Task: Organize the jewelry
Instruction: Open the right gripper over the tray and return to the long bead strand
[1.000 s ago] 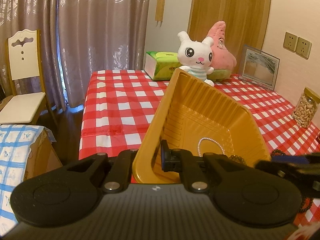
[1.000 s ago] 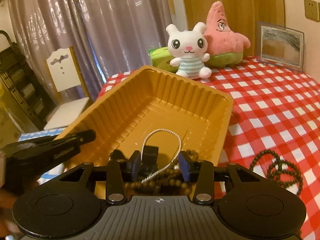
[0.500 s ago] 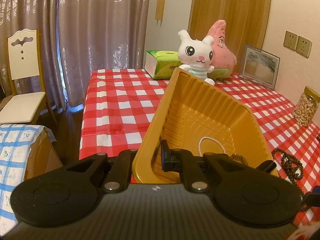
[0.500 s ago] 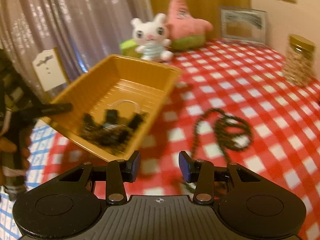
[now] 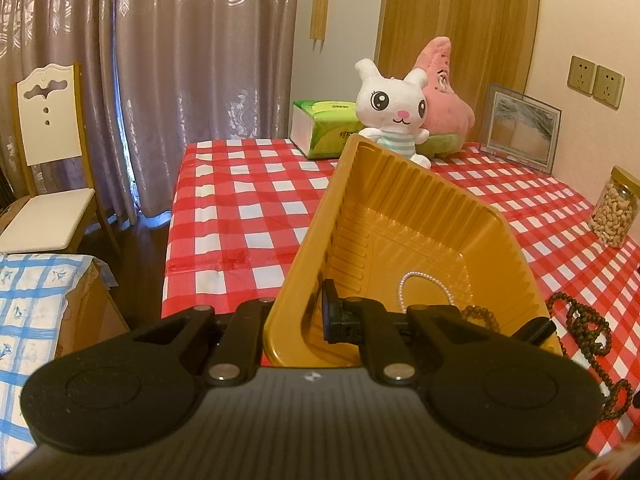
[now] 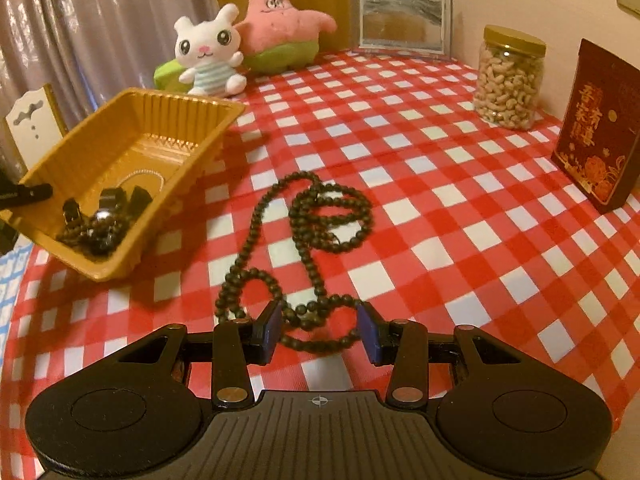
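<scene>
Right gripper (image 6: pixel 320 326) left tray (image 6: pixel 224 120) — open jaws over table-edge beads (image 6: pixel 320 216); left jaws pinch rim.

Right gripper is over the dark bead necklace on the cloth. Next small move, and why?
Probably lower the right gripper a little and close on the dark bead necklace. Its jaws stand open with a loop of the strand between them, not yet pinched. The left gripper already clamps the gold tray wall, tilted, with other jewelry inside.

The tray (image 6: pixel 192 160) is glossy ribbed gold plastic; the beads (image 6: pixel 320 216) look dark matt wood; a smooth checked cloth (image 6: pixel 440 208) covers the counter.
</scene>
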Action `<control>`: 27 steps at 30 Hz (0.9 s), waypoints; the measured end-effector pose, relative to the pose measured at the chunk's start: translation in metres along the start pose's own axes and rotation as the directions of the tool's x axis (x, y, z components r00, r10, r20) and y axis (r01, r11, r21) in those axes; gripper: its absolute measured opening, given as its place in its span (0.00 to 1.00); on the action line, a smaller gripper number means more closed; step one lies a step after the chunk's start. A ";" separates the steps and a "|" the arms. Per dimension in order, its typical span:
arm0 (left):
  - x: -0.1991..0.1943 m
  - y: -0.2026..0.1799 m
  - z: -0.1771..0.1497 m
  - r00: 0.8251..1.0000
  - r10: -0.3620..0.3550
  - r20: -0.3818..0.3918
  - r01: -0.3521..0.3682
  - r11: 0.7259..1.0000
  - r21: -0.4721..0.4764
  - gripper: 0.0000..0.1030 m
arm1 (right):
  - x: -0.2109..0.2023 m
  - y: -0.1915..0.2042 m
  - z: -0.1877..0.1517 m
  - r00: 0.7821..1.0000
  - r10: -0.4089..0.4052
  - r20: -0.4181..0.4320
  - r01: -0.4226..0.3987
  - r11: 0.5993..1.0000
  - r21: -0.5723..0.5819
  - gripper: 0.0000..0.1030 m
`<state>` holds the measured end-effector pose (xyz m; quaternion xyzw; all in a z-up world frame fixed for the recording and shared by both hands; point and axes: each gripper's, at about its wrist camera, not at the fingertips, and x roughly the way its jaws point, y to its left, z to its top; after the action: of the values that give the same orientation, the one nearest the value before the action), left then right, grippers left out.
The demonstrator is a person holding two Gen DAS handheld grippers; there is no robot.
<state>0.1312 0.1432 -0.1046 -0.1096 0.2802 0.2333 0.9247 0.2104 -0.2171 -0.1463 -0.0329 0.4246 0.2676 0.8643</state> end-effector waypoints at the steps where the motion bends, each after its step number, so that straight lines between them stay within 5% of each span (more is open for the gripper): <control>1: 0.000 0.000 0.000 1.000 0.001 0.000 -0.001 1.000 -0.001 0.10 | 0.002 0.000 -0.001 1.000 -0.002 -0.007 0.002 1.000 -0.010 0.41; 27: -0.001 -0.001 0.000 1.000 0.009 0.000 -0.009 1.000 0.003 0.10 | 0.056 -0.006 0.045 0.998 -0.007 0.066 0.019 0.983 -0.181 0.41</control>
<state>0.1306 0.1416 -0.1040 -0.1070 0.2812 0.2372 0.9237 0.2736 -0.1848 -0.1610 -0.1055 0.3696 0.3007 0.8728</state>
